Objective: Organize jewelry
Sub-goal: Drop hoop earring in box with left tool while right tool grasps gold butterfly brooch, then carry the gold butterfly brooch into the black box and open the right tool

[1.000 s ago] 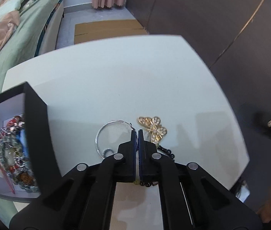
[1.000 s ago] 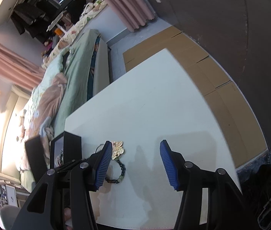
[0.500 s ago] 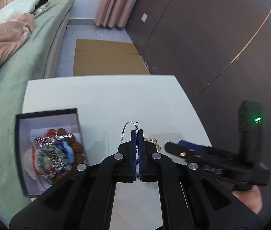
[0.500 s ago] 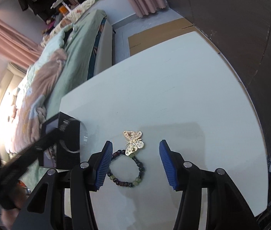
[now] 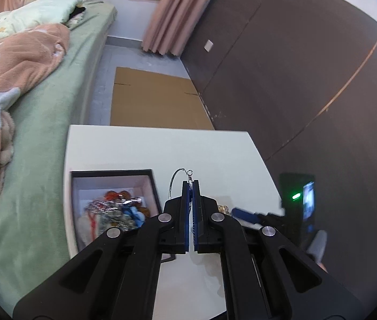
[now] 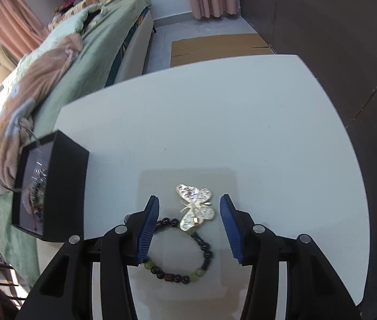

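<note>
The left gripper (image 5: 191, 184) is clamped on a thin hoop (image 5: 175, 180), lifted just right of the box (image 5: 113, 172). So slight a pinch could slip and drop it outside. The right gripper (image 6: 189, 209) gapes wide, empty, straddling the butterfly (image 6: 195, 207) and bracelet (image 6: 180, 253) on the table (image 6: 215, 122).

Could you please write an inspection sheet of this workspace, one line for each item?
Surface: white table, bare at the far end.
Job's things: silver hoop pinched and lifted; butterfly brooch lying over the beaded bracelet on the table; black box open, with mixed jewelry inside.
Clutter: nothing seen.
Grippers: left gripper shut on the hoop; right gripper open, around the brooch.
Cables: nothing seen.
Surroundings: green bed, flat cardboard on the floor, dark wall panels.
</note>
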Tool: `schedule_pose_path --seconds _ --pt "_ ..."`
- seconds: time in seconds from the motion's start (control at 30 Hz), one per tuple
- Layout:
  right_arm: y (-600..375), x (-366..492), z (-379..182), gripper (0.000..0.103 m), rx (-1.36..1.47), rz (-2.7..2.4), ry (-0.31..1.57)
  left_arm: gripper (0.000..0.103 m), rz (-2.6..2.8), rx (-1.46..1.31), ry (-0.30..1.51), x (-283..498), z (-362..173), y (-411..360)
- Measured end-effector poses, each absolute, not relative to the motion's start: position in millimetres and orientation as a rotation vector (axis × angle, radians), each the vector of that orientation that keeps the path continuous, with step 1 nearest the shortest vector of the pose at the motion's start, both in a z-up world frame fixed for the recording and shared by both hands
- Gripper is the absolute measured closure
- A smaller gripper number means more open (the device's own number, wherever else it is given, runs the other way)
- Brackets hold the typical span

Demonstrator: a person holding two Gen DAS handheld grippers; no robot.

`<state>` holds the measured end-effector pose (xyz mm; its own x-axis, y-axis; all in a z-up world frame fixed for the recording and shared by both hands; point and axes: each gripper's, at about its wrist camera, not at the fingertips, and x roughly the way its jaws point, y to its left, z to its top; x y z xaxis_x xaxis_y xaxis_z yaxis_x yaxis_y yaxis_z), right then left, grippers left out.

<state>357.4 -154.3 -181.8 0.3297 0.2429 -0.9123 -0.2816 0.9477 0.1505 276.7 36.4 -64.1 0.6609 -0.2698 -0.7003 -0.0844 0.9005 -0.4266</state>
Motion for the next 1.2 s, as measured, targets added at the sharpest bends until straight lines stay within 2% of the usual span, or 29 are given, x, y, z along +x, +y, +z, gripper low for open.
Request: schedule_pose_path --seconds 0.07,0.1,0.17,0.23,0.27,0.33,0.37,0.4,0.53,0.8,1.2 --pt "-147.2 355.6 -187.9 0.061 -0.084 0.318 1.193 0.1 -0.103 -0.464 0.84 271.9 -62.0 43.8" --pt "-145.8 354.8 -188.4 0.077 -0.111 0.299 1.191 0.1 -0.102 -0.473 0.839 269.4 -61.5 47.8" --pt "-148.2 354.1 -186.9 0.079 -0.107 0.27 1.185 0.1 -0.106 -0.49 0.842 265.9 -62.5 54.2" --pt "-152.8 353.3 -181.6 0.09 -0.068 0.287 1.171 0.1 -0.101 -0.511 0.842 261.6 -63.6 61.5" --pt "-155.2 352.4 -178.0 0.091 -0.055 0.289 1.161 0.097 -0.098 -0.521 0.843 260.5 -63.8 64.6" --pt "-160.0 349.3 -171.3 0.091 -0.004 0.312 1.149 0.067 -0.087 -0.545 0.828 255.3 -63.2 73.7" --pt "-161.6 347.7 -168.5 0.091 0.01 0.319 1.144 0.037 -0.063 -0.555 0.806 250.4 -61.5 79.7" --pt "-163.8 345.4 -166.0 0.091 0.023 0.322 1.135 0.032 -0.049 -0.557 0.785 246.8 -59.9 83.8" --pt "-173.4 340.3 -158.4 0.091 0.094 0.339 1.109 0.031 -0.033 -0.568 0.771 237.3 -57.1 96.8" --pt "-168.6 326.2 -129.1 0.091 0.214 0.447 1.029 0.008 0.01 -0.536 0.763 224.5 -53.1 110.6" --pt "-121.0 298.4 -78.0 0.091 0.253 0.666 0.886 0.005 0.066 -0.566 0.773 218.4 -58.3 134.8"
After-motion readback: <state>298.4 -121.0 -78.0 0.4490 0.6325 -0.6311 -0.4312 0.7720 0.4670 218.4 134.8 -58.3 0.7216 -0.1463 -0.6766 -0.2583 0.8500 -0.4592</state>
